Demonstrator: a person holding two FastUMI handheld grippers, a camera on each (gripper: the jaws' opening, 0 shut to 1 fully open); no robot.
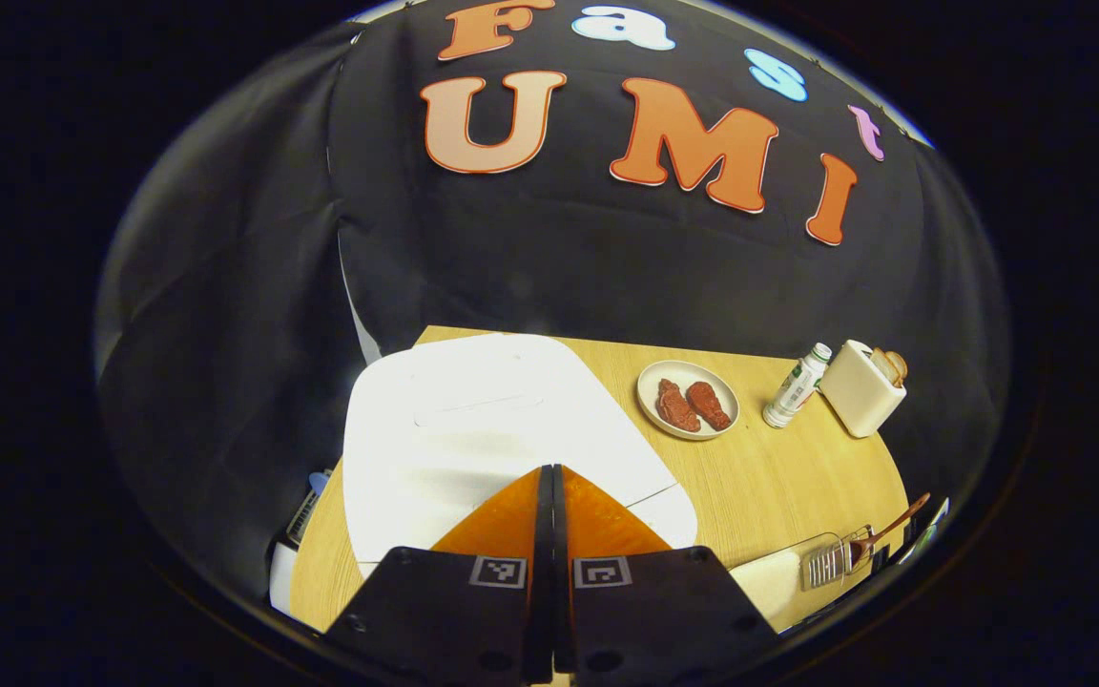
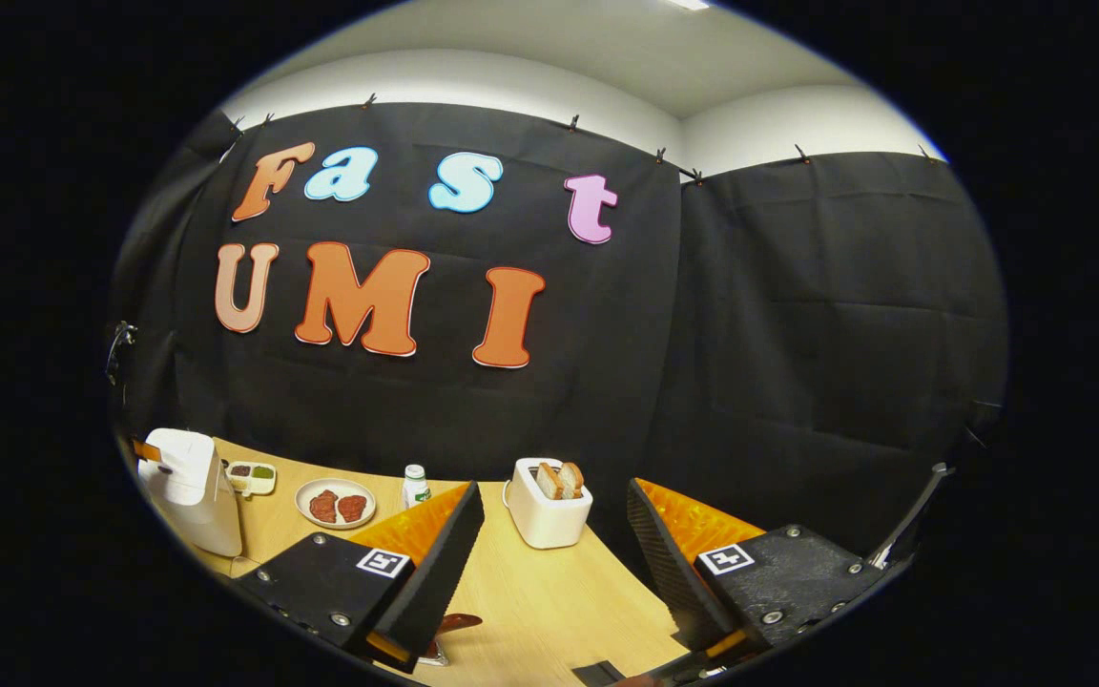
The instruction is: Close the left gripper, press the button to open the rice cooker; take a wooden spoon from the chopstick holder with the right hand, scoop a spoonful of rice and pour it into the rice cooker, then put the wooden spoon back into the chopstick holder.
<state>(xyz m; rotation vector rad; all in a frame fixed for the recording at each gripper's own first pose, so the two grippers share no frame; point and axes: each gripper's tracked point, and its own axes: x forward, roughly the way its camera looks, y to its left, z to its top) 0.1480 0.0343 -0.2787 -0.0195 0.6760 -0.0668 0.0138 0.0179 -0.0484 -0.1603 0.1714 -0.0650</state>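
The white rice cooker [image 1: 492,420] stands at the table's left with its lid down. My left gripper [image 1: 549,469] is shut with nothing between its fingers, its tips just over the front of the lid; whether they touch it I cannot tell. A wooden spoon [image 1: 893,527] leans in a wire chopstick holder [image 1: 831,565] at the lower right. In the right gripper view, my right gripper [image 2: 554,489] is open and holds nothing. The spoon's brown end [image 2: 459,622] shows just below its left finger. The rice cooker [image 2: 189,491] stands far left.
A plate [image 1: 653,382] with two pieces of meat, a small bottle [image 1: 798,386] and a white toaster [image 1: 860,389] with bread line the table's far side. A white container [image 1: 767,584] sits beside the holder. A small sauce dish [image 2: 252,475] lies next to the cooker.
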